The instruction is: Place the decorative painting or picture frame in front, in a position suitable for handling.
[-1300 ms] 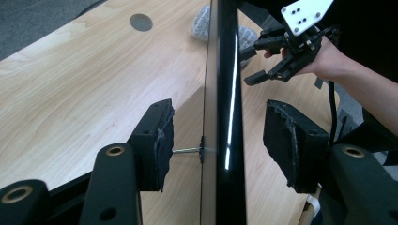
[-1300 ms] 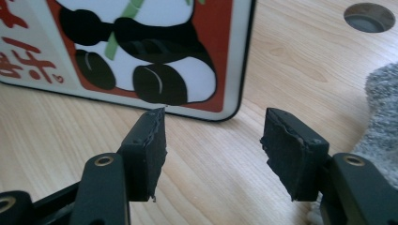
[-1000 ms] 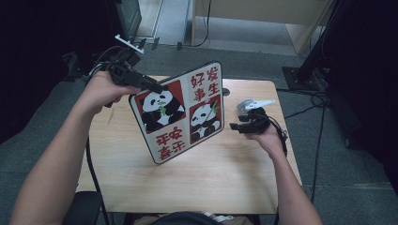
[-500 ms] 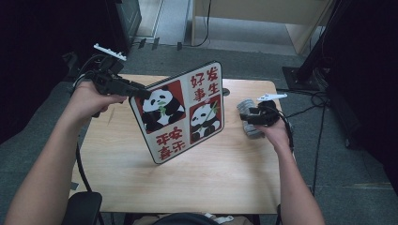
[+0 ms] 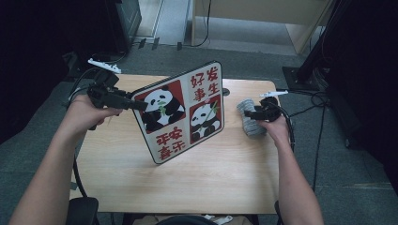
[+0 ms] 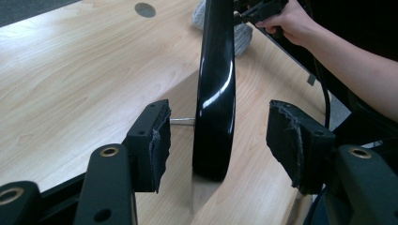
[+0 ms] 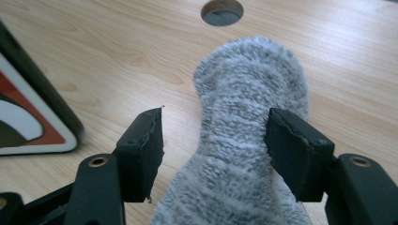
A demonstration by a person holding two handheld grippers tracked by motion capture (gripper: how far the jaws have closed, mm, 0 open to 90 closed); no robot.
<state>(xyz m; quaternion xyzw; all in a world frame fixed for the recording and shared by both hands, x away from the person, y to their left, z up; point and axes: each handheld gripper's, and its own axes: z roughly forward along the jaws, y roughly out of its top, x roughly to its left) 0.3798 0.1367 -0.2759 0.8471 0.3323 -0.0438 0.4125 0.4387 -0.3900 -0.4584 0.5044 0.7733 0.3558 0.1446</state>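
A square board (image 5: 183, 112) printed with pandas and red characters stands tilted on the wooden table (image 5: 141, 173). My left gripper (image 5: 136, 105) is at its left edge. In the left gripper view the board's black edge (image 6: 216, 70) sits between the open jaws of the left gripper (image 6: 218, 131), with a gap on both sides. A grey fuzzy sock (image 5: 245, 108) lies at the table's right. My right gripper (image 5: 251, 114) is over it. The sock (image 7: 248, 93) lies between the jaws of the right gripper (image 7: 216, 140), which have just been opening; the left pad stands apart from it.
A round cable hole (image 5: 226, 92) is in the table behind the board. Cables trail off both table sides. A dark stand base (image 5: 300, 75) sits on the floor at the right, and black equipment at the back left.
My left hand has slid left and lower beside the board's edge. My right hand has shifted slightly to the far right over the sock, and its jaws stand wider. The board has not moved.
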